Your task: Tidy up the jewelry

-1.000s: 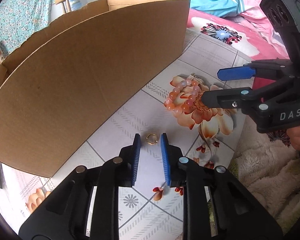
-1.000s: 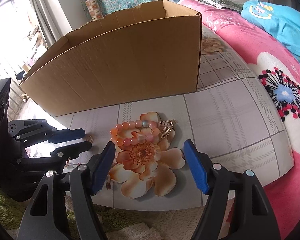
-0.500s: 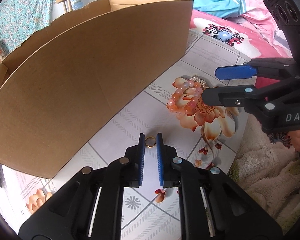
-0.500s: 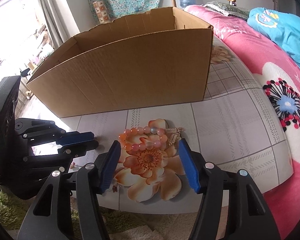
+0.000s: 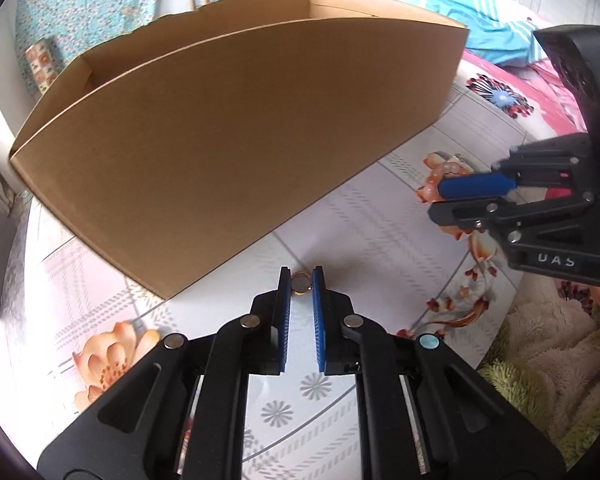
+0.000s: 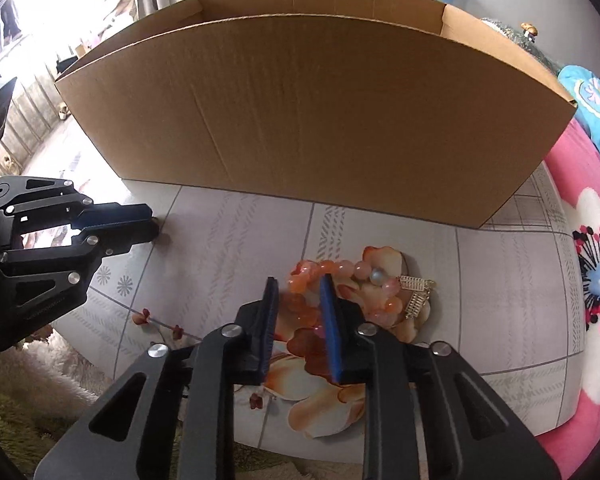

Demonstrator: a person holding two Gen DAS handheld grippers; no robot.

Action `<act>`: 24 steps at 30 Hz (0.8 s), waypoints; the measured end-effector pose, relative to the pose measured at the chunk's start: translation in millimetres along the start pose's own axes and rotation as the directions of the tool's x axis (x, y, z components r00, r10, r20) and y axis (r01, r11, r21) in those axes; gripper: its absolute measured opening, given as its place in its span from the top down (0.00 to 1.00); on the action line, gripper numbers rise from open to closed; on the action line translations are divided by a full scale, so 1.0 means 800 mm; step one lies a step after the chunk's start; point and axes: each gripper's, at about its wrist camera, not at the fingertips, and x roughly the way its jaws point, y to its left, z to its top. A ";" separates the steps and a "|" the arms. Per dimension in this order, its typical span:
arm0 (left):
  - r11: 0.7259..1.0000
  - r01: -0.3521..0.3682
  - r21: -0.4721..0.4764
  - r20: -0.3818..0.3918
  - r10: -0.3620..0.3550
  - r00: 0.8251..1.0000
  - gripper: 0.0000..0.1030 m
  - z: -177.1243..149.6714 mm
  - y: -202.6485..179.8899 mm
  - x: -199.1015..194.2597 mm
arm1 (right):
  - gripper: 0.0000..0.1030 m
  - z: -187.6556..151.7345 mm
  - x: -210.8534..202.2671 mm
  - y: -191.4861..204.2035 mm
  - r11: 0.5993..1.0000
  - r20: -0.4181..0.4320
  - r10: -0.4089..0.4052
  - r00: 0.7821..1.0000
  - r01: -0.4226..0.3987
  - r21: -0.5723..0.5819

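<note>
While the open cardboard box [image 5: 236, 128] waits on the floral tablecloth [image 5: 380, 224], both grippers are at the pick-up step. The left gripper [image 5: 301, 284] has its jaws drawn narrow around the small gold ring [image 5: 301, 283], which sits between the blue pads just in front of the box wall. The right gripper [image 6: 299, 300] has its jaws narrowed over the near side of the bead bracelet [image 6: 340, 280]; whether they grip it yet cannot be told. Next, each likely must lift its piece over the box rim.
</note>
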 end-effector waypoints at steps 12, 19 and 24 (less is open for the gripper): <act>1.000 -0.011 -0.007 0.007 0.011 1.000 0.91 -0.003 0.015 -0.001 | 0.77 -0.012 -0.032 0.019 0.986 0.047 0.166 0.985 -0.165 -0.031; 1.000 -0.011 -0.006 0.007 0.012 1.000 0.91 0.000 0.012 0.002 | 0.77 -0.025 -0.055 -0.069 0.977 0.110 0.067 0.992 -0.087 0.194; 1.000 -0.015 -0.001 0.003 0.015 1.000 0.91 0.003 0.005 0.007 | 0.78 -0.028 -0.047 -0.098 0.964 0.061 -0.040 0.997 0.023 0.264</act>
